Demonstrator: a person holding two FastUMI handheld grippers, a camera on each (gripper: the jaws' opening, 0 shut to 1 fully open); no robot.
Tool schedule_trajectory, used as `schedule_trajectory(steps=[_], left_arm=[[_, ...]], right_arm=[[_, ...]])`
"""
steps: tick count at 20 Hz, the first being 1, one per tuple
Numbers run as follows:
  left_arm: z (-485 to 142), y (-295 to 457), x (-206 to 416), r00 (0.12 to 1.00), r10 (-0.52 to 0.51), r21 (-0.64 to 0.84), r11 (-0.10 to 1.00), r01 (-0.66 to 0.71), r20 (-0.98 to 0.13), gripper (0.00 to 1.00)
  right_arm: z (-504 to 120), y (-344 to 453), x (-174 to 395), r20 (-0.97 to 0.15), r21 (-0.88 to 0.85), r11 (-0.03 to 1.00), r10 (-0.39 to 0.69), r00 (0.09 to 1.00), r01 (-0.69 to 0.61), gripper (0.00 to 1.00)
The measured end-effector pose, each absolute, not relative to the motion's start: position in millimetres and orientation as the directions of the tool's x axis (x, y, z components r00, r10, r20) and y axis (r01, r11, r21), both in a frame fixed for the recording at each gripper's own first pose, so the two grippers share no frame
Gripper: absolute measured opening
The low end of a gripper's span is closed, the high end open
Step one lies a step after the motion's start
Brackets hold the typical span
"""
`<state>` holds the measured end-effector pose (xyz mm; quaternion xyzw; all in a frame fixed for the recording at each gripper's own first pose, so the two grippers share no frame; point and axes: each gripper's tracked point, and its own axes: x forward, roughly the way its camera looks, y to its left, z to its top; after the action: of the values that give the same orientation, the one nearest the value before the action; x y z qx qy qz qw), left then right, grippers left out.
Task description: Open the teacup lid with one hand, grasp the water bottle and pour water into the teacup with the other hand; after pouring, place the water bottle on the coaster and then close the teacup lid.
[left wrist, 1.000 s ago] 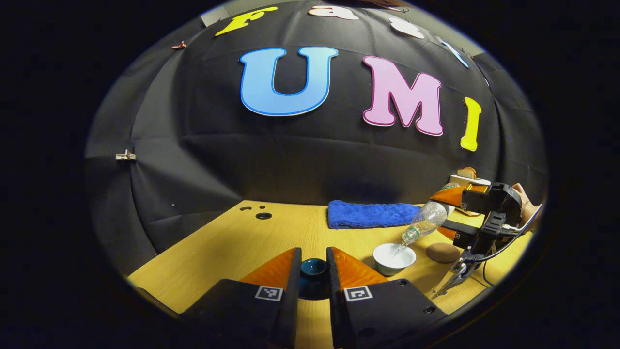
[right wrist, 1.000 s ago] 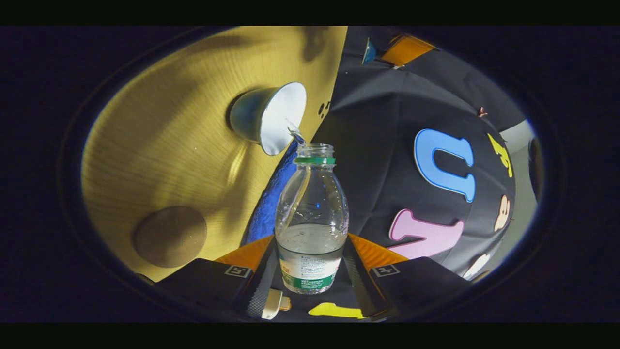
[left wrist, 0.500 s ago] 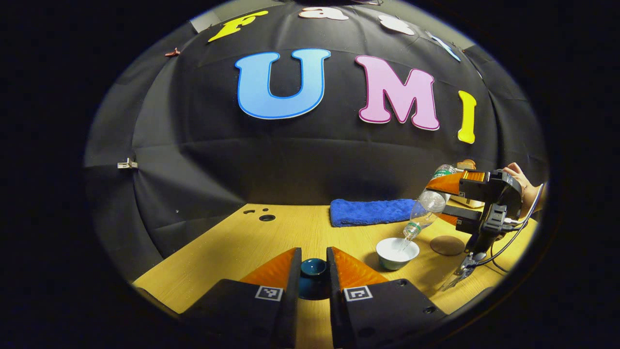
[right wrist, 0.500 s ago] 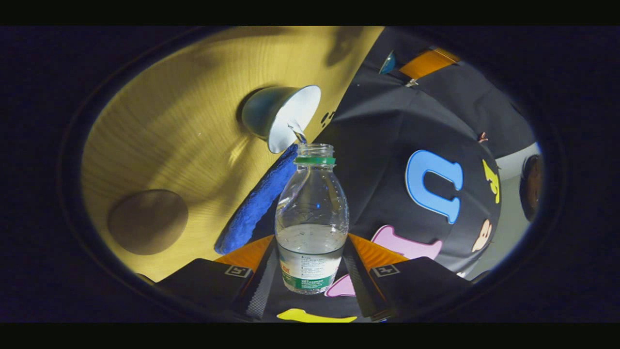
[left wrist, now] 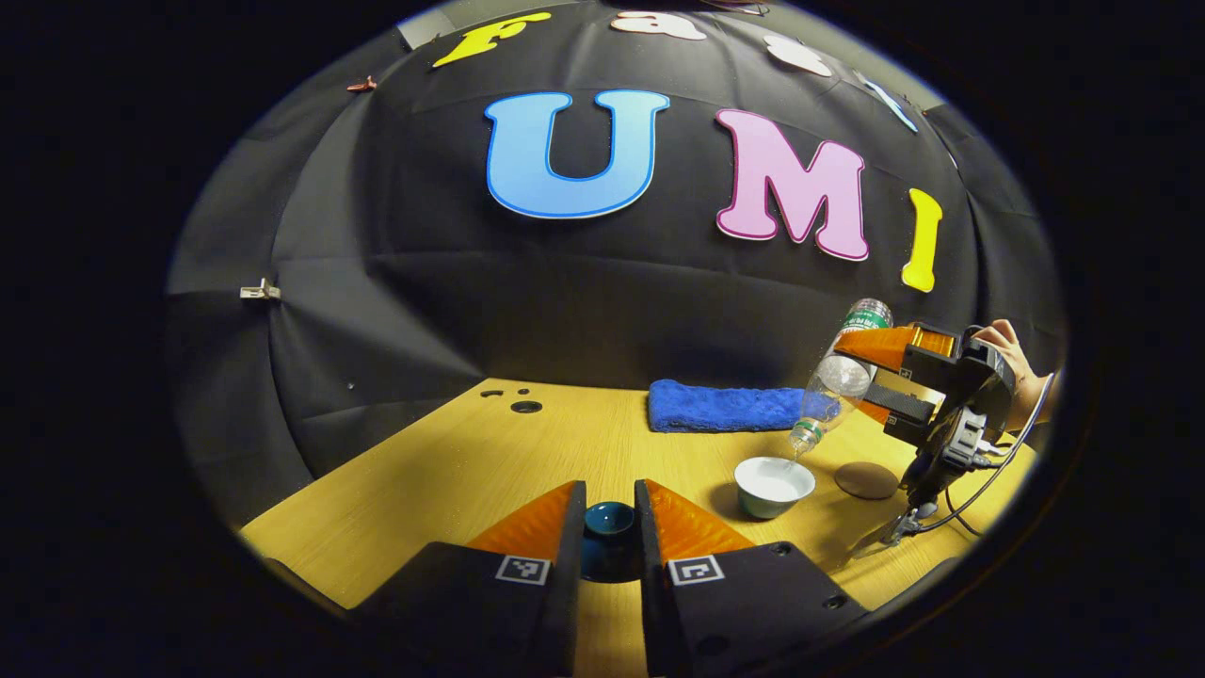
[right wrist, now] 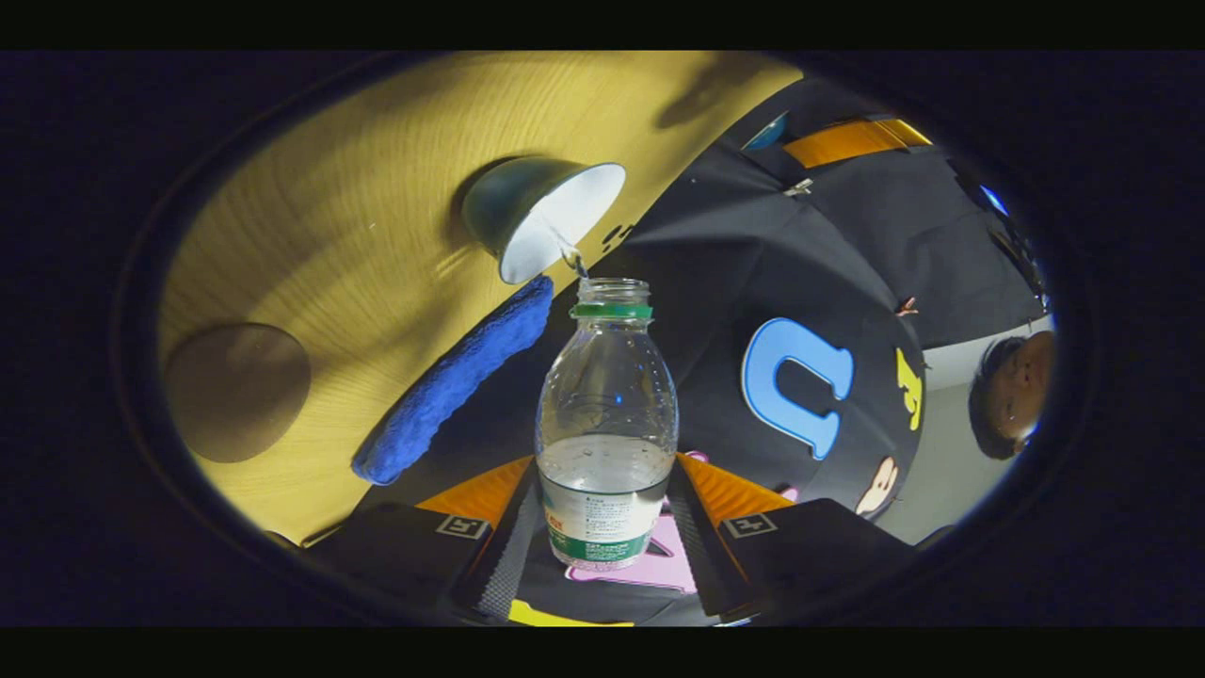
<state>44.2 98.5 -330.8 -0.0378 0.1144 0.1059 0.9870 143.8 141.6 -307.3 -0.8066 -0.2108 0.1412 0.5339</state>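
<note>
- One teacup [left wrist: 773, 485] on the worktop [left wrist: 490, 471], one coaster [left wrist: 866, 480] beside it, one blue towel [left wrist: 725, 408] behind.
- Left claw [left wrist: 609, 527] pinches the one lid [left wrist: 609, 521], held level above the worktop.
- Right claw [right wrist: 607, 513] clamps the one water bottle [right wrist: 605, 414], tipped mouth-down over the teacup, a thin stream falling in.

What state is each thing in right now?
Teacup: uncovered, upright, receiving water.
Lid: off, clamped in left gripper.
Water bottle: uncapped, tipped, pouring, gripped by right gripper.
Coaster: bare.
Blue towel: folded, lying on table.
</note>
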Motion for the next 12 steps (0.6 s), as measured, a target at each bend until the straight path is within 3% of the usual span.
schedule_trajectory(steps=[4,7,9,10,12], left_arm=[[-328,98,42,0.952,0.203,-0.043,0.975,-0.218,-0.228,0.31],[-327,97,42,0.951,0.206,-0.038,0.975,-0.221,-0.230,0.31],[-326,96,43,0.951,0.208,-0.042,0.974,-0.224,-0.230,0.31],[-325,96,43,0.950,0.209,-0.043,0.973,-0.225,-0.230,0.36],[-324,94,46,0.950,0.212,-0.042,0.973,-0.227,-0.230,0.31]], right_arm=[[-308,146,141,-0.003,-0.927,-0.327,0.501,0.866,0.186,0.75],[-316,141,144,-0.039,-0.957,-0.272,0.470,0.882,0.103,0.75],[-325,135,144,-0.060,-0.985,-0.172,0.425,0.903,0.016,0.75],[-329,134,141,-0.069,-0.993,-0.112,0.405,0.912,-0.025,0.75],[-329,135,140,-0.094,-0.994,0.017,0.375,0.922,-0.109,0.75]])
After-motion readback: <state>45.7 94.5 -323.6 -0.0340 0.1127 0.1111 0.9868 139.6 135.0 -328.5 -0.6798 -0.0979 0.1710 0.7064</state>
